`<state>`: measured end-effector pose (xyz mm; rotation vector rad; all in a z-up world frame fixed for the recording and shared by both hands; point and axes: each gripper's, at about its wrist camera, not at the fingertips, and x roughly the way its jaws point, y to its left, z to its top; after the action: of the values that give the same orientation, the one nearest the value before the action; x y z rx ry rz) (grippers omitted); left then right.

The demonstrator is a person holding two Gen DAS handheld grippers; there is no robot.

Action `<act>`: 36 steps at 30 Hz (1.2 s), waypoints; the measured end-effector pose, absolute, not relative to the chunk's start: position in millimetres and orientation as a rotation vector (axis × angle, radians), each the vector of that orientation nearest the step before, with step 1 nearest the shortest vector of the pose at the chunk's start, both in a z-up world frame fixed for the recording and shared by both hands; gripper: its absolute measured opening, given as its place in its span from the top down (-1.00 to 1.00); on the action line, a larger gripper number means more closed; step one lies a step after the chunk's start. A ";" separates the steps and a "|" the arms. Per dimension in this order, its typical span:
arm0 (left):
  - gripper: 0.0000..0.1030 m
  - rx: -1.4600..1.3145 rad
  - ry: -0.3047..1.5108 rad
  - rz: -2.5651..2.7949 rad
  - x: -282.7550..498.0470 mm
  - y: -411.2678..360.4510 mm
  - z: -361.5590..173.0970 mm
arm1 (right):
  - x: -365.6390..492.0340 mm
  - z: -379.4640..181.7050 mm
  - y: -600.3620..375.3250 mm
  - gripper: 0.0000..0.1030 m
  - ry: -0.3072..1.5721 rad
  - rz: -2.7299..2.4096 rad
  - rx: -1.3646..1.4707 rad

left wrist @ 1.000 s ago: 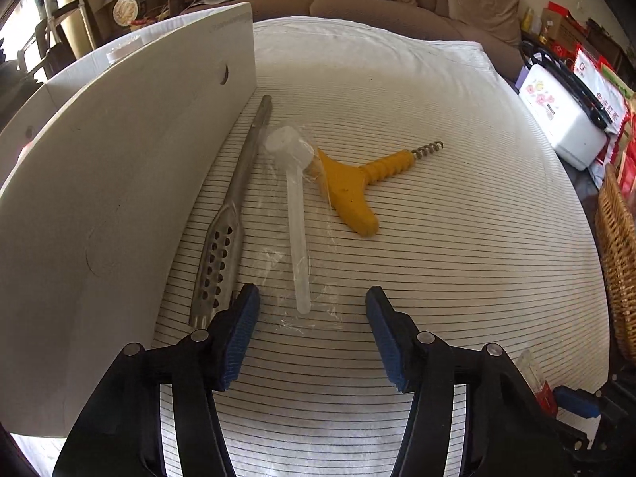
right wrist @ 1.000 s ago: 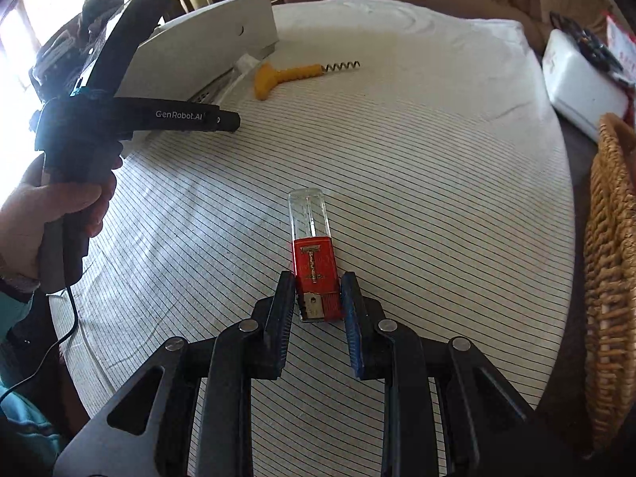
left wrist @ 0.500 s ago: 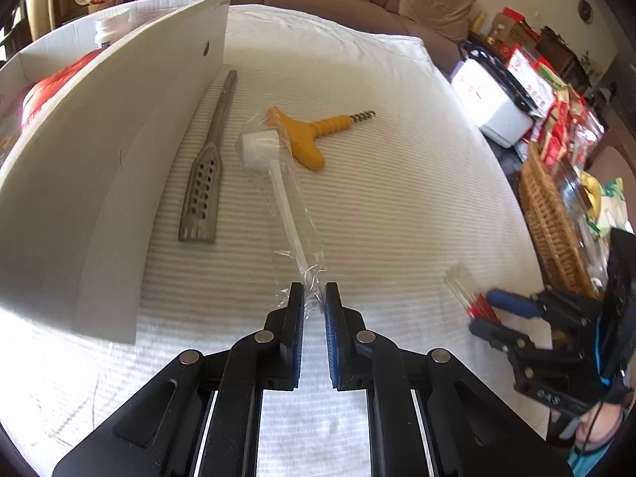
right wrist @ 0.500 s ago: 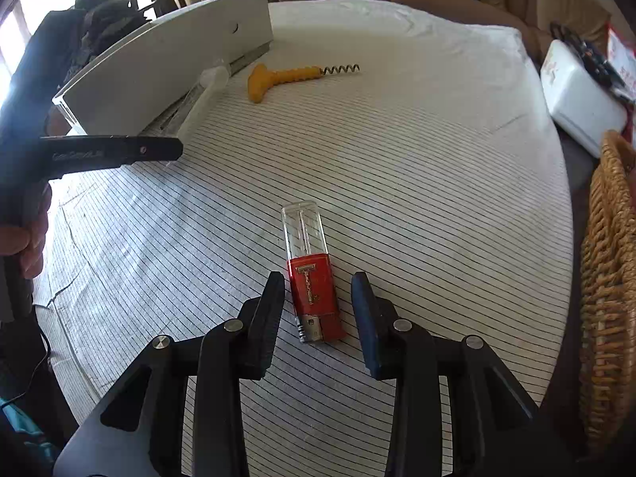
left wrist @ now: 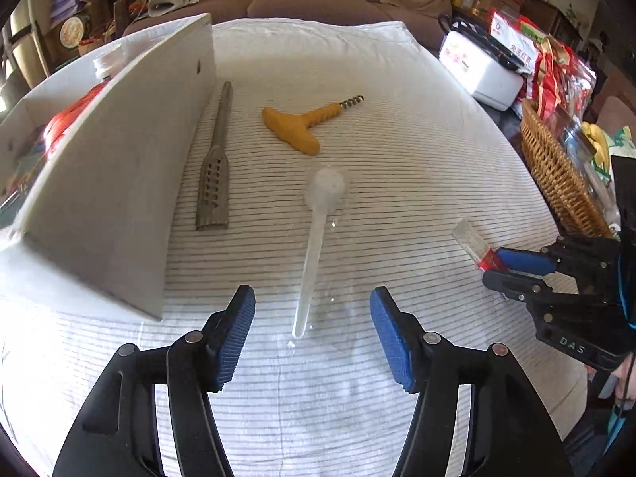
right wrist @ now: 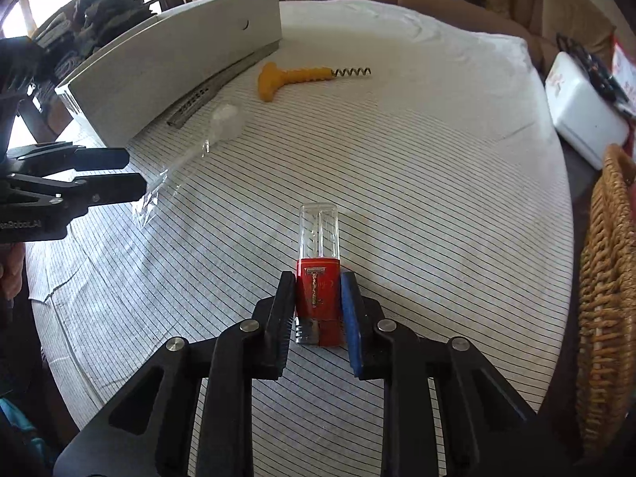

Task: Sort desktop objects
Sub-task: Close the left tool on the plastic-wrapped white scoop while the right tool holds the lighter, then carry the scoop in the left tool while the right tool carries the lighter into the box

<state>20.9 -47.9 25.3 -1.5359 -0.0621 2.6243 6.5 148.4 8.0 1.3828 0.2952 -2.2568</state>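
A white plastic spoon in a clear wrapper point(left wrist: 316, 246) lies on the striped tablecloth, its handle end between the tips of my open left gripper point(left wrist: 312, 334). A yellow-handled corkscrew point(left wrist: 302, 127) and a perforated metal tool point(left wrist: 214, 175) lie farther back. My right gripper point(right wrist: 318, 306) is shut on the red and clear lighter point(right wrist: 318, 270), which rests on the cloth. The lighter also shows in the left wrist view point(left wrist: 475, 248), and the wrapped spoon shows in the right wrist view point(right wrist: 206, 135).
A white cardboard box point(left wrist: 103, 151) with items inside stands at the left. A wicker basket point(left wrist: 556, 167) sits at the table's right edge. A white case point(left wrist: 481, 75) stands beyond the table at the back right.
My left gripper had closed on the spoon wrapper, dragged it away from the box and now stands open. My right gripper opened, then closed on the lighter again.
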 end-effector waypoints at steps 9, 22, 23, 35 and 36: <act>0.85 -1.526 -0.115 2.568 7.2 -40.5 20.6 | 5.3 15.9 159.1 0.58 0.195 -2.271 1.364; 0.86 -1.307 -0.260 2.607 33.1 -104.5 134.7 | -0.8 76.1 112.2 0.58 0.159 -2.259 1.251; 0.86 -1.299 -0.279 2.619 33.5 -117.6 143.4 | -2.3 86.5 100.8 0.58 0.181 -2.255 1.232; 0.86 -1.419 -0.385 2.797 34.4 -323.9 173.2 | -37.6 169.8 -81.2 0.58 0.253 -2.141 1.121; 0.86 -1.446 -0.404 2.804 31.9 -342.2 169.8 | -42.2 170.1 -99.9 0.58 0.255 -2.125 1.122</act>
<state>31.9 -342.2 169.8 -1.4460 -0.4038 2.8038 -42.2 -99.9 170.1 1.1220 0.2549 -2.1252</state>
